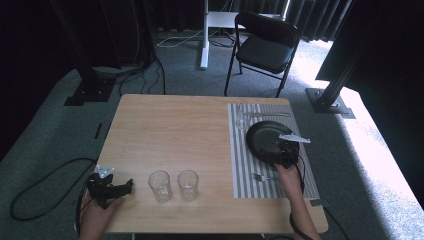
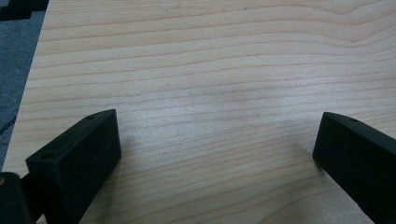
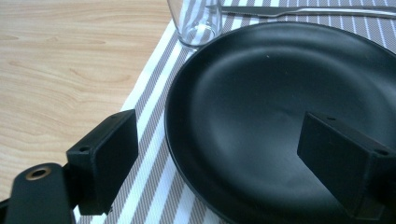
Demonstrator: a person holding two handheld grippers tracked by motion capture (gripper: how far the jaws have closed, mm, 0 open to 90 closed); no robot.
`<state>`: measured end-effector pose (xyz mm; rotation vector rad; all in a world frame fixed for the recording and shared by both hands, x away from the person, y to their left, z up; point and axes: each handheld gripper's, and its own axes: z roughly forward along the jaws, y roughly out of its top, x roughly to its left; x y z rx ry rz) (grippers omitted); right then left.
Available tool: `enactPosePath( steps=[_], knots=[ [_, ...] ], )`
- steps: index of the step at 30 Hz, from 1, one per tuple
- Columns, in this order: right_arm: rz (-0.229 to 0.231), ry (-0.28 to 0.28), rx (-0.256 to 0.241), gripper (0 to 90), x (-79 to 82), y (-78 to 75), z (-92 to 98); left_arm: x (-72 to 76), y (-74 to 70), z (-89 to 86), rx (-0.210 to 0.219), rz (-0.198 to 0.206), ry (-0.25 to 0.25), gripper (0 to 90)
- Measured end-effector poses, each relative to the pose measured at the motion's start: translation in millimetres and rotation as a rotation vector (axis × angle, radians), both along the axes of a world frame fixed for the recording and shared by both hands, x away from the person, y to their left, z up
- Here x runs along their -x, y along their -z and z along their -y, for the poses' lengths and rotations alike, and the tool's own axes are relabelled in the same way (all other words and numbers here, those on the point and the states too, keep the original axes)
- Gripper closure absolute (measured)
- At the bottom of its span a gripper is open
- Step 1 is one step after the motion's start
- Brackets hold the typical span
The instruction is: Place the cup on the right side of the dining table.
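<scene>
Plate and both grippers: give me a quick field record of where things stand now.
plate: black plate on striped placemat, empty
right gripper: right gripper open, jaws either side of the plate's near rim
left gripper: left gripper open over bare table
glasses: two glasses on the table's near side, one glass beyond the plate
cutlery: fork, knife on the placemat

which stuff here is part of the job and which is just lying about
In the job: right claw, open over the plate; the striped mat beneath it.

Lying about: two glasses near the left claw, a glass, knife and fork on the mat, chair.
</scene>
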<state>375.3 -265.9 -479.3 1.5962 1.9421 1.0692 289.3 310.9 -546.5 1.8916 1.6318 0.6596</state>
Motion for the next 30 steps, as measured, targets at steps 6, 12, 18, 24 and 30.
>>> enactPosePath(
  steps=[6,12,18,24,30],
  knots=[
    [0.019,0.015,0.008,11.9,12.9,2.5,7.4,0.0,0.0,0.0,0.000,0.000,0.000,1.2],
    [0.035,0.021,0.008,11.9,24.2,5.3,12.9,0.0,0.0,0.0,0.000,0.000,0.000,1.2],
    [0.041,0.020,0.018,11.9,36.1,10.7,16.9,0.0,0.0,0.0,0.000,0.000,0.000,1.2],
    [0.038,0.014,0.022,11.9,51.2,18.5,21.8,0.0,-0.1,-0.1,-0.001,-0.002,0.000,1.1],
    [0.036,0.021,0.020,11.9,63.4,23.7,27.2,0.0,-0.1,0.1,0.001,-0.001,-0.001,1.2]
  ],
)
